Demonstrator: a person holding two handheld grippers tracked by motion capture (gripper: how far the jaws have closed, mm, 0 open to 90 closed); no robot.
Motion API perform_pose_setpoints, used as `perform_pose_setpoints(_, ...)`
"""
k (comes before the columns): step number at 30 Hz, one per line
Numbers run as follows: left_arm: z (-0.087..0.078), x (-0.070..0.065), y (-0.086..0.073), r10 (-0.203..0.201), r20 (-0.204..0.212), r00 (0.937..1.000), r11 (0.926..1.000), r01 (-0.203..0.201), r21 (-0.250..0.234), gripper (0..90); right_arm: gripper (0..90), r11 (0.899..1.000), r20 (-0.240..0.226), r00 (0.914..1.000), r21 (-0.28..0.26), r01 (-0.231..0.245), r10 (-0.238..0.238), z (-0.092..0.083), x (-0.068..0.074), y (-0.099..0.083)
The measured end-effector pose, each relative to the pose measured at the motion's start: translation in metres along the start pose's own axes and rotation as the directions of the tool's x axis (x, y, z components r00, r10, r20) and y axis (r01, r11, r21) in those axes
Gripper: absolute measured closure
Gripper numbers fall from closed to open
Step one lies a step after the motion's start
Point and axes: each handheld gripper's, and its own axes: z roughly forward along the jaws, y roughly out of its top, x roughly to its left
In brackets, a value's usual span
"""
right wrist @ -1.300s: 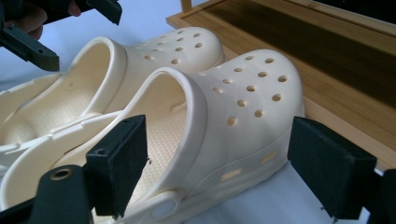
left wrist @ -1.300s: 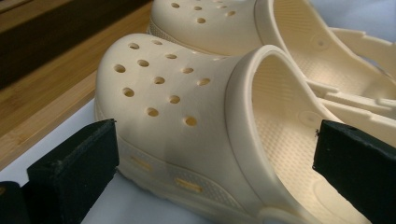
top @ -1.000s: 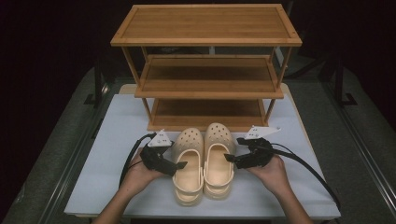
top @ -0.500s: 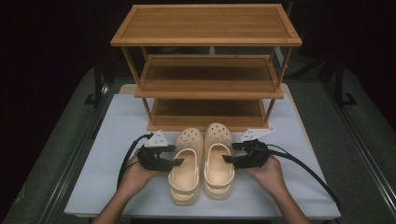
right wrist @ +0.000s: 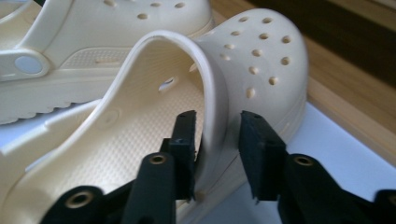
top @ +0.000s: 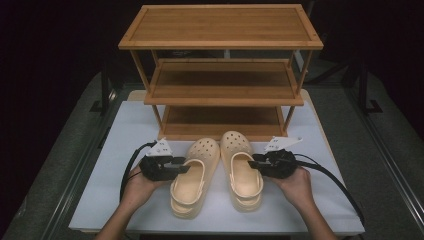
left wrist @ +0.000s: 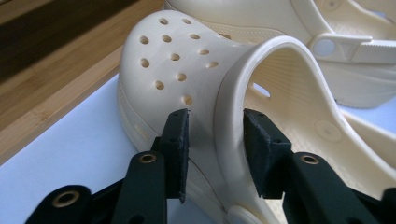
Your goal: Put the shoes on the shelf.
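Observation:
Two cream clogs lie side by side, toes toward the rack. The left clog [top: 192, 175] [left wrist: 177, 60] has its outer side wall between the jaws of my left gripper [top: 184, 168] [left wrist: 215, 126]. Those jaws have just been closing, and the pads sit against the wall on both sides. My right gripper [top: 253, 164] [right wrist: 215, 126] straddles the outer wall of the right clog [top: 242, 167] [right wrist: 266, 51]. Its jaws have also been closing. The inner pad [right wrist: 186, 140] touches the rim, and a narrow gap remains at the outer pad.
A three-shelf wooden rack [top: 220, 85] stands just beyond the clogs' toes, its shelves bare. Everything rests on a white tabletop [top: 125, 130] with dark floor around it. Cables trail from both grippers toward the table's sides.
Both grippers' jaws have narrowed around the clogs' side walls. The two clogs now lie slightly farther apart than a second ago. The hands have barely shifted.

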Motion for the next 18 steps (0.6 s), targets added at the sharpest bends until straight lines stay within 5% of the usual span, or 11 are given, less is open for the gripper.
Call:
perform_pose_setpoints(10,-0.007,0.002,0.000,0.008,-0.021,0.9998,1.0000,-0.008,-0.001,74.0,79.9,0.999,-0.005,0.9994,-0.031,-0.035,0.035,-0.011,-0.014,-0.006)
perform_pose_setpoints(18,-0.015,0.003,0.000,0.038,-0.099,0.9944,0.9993,-0.038,-0.002,82.5,84.0,0.996,0.025,0.9982,-0.066,-0.054,0.055,-0.023,-0.022,-0.009)
